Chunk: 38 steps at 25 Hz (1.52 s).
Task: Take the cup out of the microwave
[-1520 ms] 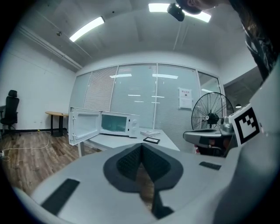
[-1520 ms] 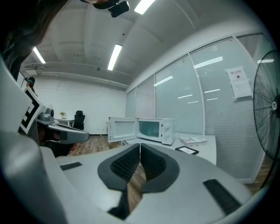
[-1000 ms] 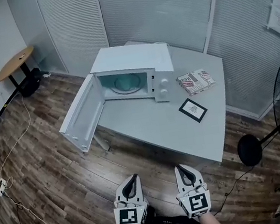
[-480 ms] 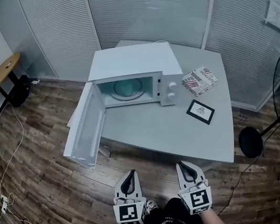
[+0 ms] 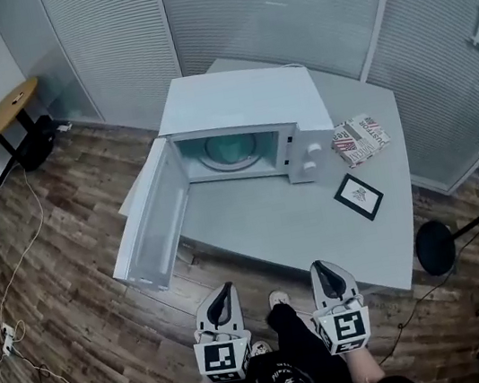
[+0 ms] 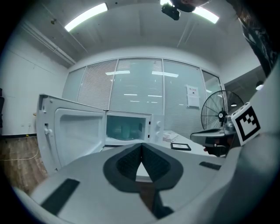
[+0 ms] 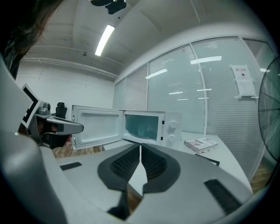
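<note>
White box microwave (image 5: 239, 109) is set on grey table (image 5: 271, 217), door already swung open leftward; pale cup (image 6: 125, 130) is faintly made out inside the cavity; left gripper (image 5: 223, 290) and right gripper (image 5: 323, 267) are held near, jaws pressed together, nothing gripped; reach, grasp and withdrawal are judged left.

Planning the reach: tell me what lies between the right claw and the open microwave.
Head view: only bare tabletop lies between the right claw and the microwave; the book and framed card sit off to the right.

Office room: blind-covered glass partitions (image 5: 281, 6), grey table (image 5: 267, 222), ceiling strip lights (image 6: 85, 16).
</note>
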Available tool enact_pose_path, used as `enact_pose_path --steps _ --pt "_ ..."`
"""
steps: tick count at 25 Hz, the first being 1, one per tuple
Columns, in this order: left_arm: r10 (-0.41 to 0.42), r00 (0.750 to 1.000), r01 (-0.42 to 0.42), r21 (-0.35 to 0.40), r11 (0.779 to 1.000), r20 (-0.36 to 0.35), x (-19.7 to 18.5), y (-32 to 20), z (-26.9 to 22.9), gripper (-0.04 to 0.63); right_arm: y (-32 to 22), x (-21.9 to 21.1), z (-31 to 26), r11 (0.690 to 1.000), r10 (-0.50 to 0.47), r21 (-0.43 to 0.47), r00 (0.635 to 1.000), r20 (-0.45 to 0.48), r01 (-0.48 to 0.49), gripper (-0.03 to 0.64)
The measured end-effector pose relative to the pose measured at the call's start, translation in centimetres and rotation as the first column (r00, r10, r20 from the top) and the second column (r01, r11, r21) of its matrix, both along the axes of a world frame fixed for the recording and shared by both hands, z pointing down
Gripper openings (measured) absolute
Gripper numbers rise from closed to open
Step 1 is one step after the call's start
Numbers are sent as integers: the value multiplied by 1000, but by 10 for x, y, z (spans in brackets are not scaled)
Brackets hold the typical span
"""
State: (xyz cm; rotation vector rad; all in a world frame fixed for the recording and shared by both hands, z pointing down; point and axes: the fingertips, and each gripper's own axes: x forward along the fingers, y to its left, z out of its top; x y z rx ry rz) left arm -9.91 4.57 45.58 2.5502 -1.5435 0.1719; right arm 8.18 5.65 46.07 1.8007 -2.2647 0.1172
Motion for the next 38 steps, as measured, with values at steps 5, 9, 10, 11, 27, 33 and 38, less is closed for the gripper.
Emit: enact_pose_path --steps 5,9,10,11,27,33,38 --pt "-45 999 45 -16 999 13 2 -35 2 6 -47 -7 3 998 -65 -10 998 4 65 6" --pt "-70 997 70 -17 997 11 7 -66 -2 6 -88 -12 1 993 -118 -17 993 11 118 6" --pt "-83 996 84 -21 996 11 7 -74 -2 6 -98 -12 1 991 -129 -20 992 14 129 6" --pt "-97 995 98 -26 995 9 7 -81 -1 6 -107 -12 0 990 -139 -23 990 15 140 6" --pt "-232 972 234 -83 969 34 28 -172 15 6 -216 -4 15 956 -279 -63 955 99 286 11" --pt "-215 976 217 -110 970 31 26 -190 20 6 -233 -11 14 959 -262 -82 958 119 273 20" --pt "-151 988 152 -101 983 24 24 -217 20 6 -253 -23 18 964 -231 -105 965 126 244 52"
